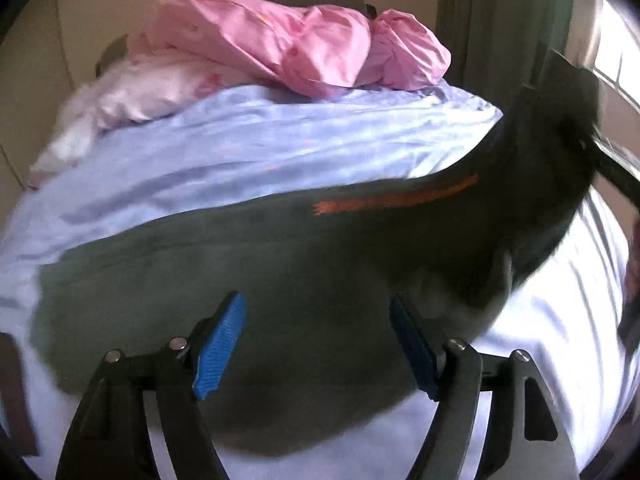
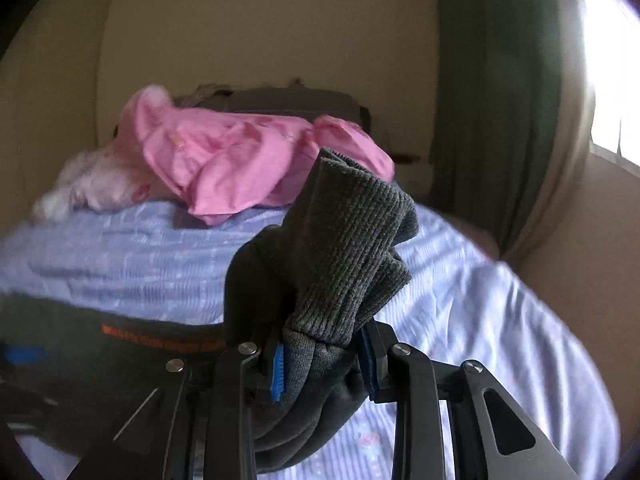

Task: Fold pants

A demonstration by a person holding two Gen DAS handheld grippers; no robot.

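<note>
Blue-sheeted bed (image 1: 200,152) fills the left wrist view, the dark pants (image 1: 260,264) spread flat on it, and the left gripper (image 1: 316,340) hovers over them with fingers wide apart and empty; it would do well to pin the fabric at the fold line. From the right wrist view, the right gripper (image 2: 324,360) has its fingers clamped on the ribbed cuffs (image 2: 352,240), lifted clear of the bed, which should be carried across low and squarely so the legs land edge to edge.

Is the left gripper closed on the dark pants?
No, the left gripper is open above the pants, its blue pads wide apart with no cloth between them.
</note>
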